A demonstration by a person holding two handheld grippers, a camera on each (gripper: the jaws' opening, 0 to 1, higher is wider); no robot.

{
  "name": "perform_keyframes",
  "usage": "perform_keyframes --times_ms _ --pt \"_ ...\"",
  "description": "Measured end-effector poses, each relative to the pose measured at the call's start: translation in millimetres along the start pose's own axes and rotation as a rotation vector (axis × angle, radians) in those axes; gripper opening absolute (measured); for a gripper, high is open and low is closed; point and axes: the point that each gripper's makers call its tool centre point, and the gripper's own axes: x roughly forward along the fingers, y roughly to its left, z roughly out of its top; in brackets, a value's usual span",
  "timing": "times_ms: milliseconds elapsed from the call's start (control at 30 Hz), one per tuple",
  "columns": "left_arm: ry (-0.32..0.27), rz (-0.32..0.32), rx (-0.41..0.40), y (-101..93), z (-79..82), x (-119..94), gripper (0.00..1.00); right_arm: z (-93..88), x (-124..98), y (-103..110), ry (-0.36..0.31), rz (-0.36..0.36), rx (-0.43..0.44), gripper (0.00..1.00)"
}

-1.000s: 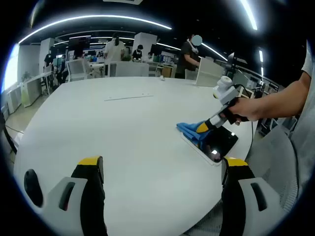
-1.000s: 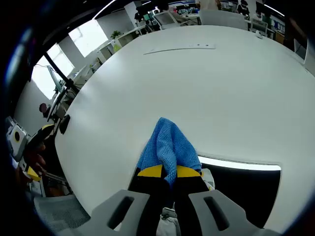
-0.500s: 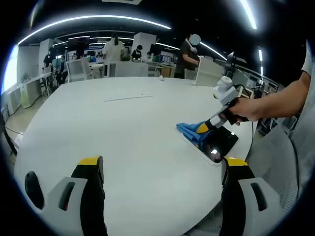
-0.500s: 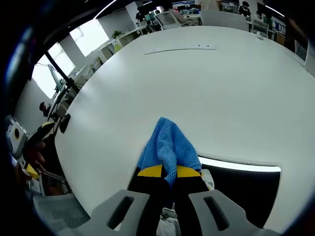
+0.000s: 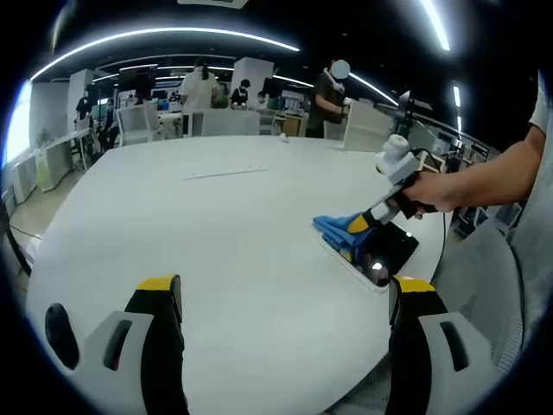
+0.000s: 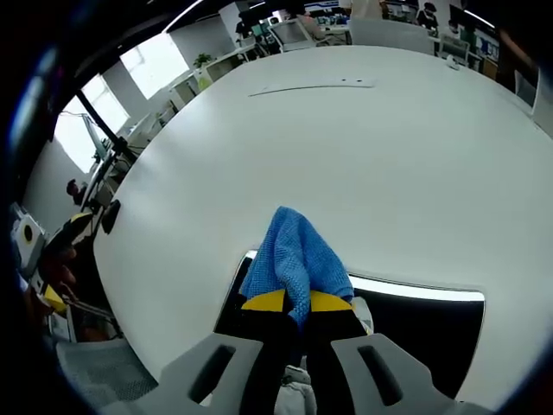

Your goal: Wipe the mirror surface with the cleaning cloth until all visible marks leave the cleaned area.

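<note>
One blue cloth (image 6: pixel 295 259) is pinched by the right hand-held gripper (image 6: pixel 296 304) on the mirror (image 6: pixel 423 324); left hand-held gripper (image 5: pixel 285 298) is held spread above the counter (image 5: pixel 225 242).

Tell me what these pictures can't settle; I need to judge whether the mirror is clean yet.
- Marks on the mirror: the right gripper view shows dark glass and a reflected light strip; smears are too faint to tell.
- Glass under the cloth: covered by the cloth and the right tool.
- Mirror's near end: cut off by the view's bottom edge.
- Left gripper view: mirror too small; the left tool hangs open, away from it.
</note>
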Motion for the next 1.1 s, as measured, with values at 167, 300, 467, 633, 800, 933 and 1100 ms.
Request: perform_keyframes --times_ms 167,300,467,633,800,933,1100 --pt "0.000 -0.005 0.002 -0.4 -0.3 3 0.99 0.6 3 -4 -0.001 -0.004 0.001 0.02" --pt "-0.001 -0.008 0.002 -0.2 -1.4 4 0.99 0.0 2 -7 -0.001 -0.006 0.003 0.02" --pt "-0.002 -0.007 0.001 -3.1 -0.2 4 0.99 -1.3 0 -13 0.001 -0.009 0.005 0.02" --pt "0.000 -0.006 0.002 -2.6 -1.3 4 0.99 -2.4 -2 -17 0.002 -0.015 0.007 0.02" --pt "-0.001 -0.008 0.003 -0.9 -2.5 5 0.99 -4.8 -10 -14 0.000 -0.016 0.012 0.02" --pt "-0.001 -0.008 0.003 -1.3 -2.4 5 0.99 -4.3 -9 -17 0.000 -0.023 0.012 0.02" --pt "-0.001 -0.007 0.005 -6.4 -0.7 5 0.99 -4.6 -9 -18 -0.003 -0.023 0.016 0.02"
